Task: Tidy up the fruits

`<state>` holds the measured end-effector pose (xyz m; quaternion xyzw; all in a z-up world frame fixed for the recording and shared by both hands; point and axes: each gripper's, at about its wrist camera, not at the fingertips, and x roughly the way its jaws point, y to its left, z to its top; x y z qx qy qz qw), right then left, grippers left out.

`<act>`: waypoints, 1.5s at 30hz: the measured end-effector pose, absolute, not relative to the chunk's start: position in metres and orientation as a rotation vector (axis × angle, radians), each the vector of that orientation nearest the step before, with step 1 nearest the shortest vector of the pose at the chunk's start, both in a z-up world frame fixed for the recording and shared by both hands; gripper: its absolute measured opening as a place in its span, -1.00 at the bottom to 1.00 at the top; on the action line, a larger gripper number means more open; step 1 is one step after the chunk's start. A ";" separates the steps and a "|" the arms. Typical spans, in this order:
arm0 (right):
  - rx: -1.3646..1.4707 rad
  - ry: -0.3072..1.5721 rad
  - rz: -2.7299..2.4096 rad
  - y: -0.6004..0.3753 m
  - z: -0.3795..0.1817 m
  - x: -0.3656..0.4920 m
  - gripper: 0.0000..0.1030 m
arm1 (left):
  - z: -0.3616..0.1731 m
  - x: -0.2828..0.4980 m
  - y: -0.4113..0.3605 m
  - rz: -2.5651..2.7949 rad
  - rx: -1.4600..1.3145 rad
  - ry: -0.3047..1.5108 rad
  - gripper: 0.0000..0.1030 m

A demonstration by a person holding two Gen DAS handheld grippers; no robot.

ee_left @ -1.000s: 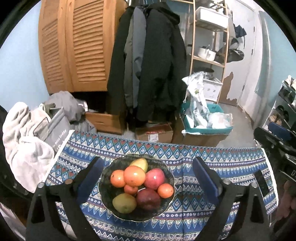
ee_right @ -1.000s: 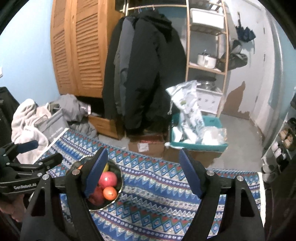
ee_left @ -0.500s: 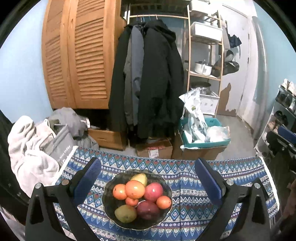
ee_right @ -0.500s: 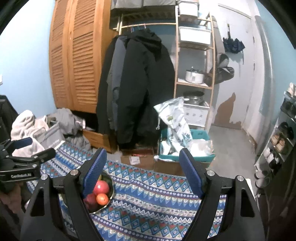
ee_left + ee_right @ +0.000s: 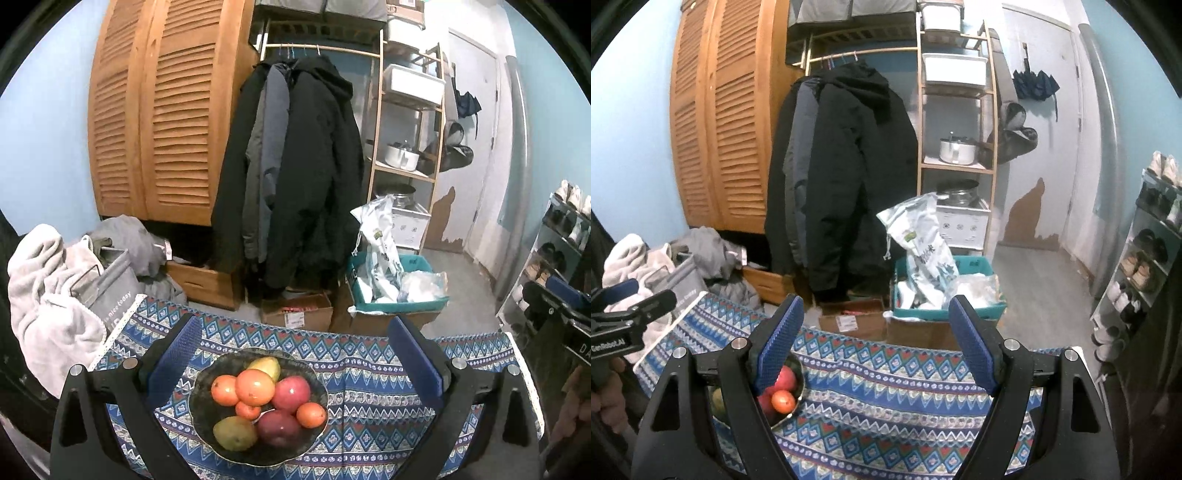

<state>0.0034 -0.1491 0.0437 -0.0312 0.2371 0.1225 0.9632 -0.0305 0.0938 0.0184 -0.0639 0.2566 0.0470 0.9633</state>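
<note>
1. The fruits are all sitting heaped in a dark glass bowl (image 5: 258, 406) on the patterned blue tablecloth (image 5: 369, 406): a large orange (image 5: 255, 387) on top, a smaller orange (image 5: 224, 390) beside it, two little tangerines (image 5: 311, 414), a red apple (image 5: 291, 393), a darker red fruit (image 5: 279, 427), and two greenish-yellow mangoes (image 5: 234, 432), one at the front, one at the back.
2. No fruit is lying loose on the cloth in either view.
3. I am holding my left gripper (image 5: 295, 354) above and just short of the bowl, its blue pads spread wide and carrying nothing.
4. I am holding my right gripper (image 5: 875, 343) over the bare cloth to the right of the bowl, pads likewise wide apart and empty; the bowl is showing behind its left finger.
5. I am judging that this scene is fitting two stages: a piled bowl waiting to be sorted out onto the cloth, or a bowl already gathered full. These pictures are not settling which, so I am naming no move.
6. Coats (image 5: 295, 177), a louvred wardrobe (image 5: 166, 122) and a shelf rack (image 5: 406, 147) are standing beyond the table.
</note>
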 end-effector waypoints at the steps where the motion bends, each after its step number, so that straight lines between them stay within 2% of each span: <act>1: -0.064 0.480 0.249 -0.149 0.044 0.003 0.55 | 0.019 -0.031 0.093 0.098 -0.129 0.517 0.98; 45: -0.096 0.478 0.252 -0.149 0.043 -0.001 0.55 | 0.018 -0.028 0.082 0.146 -0.082 0.552 0.98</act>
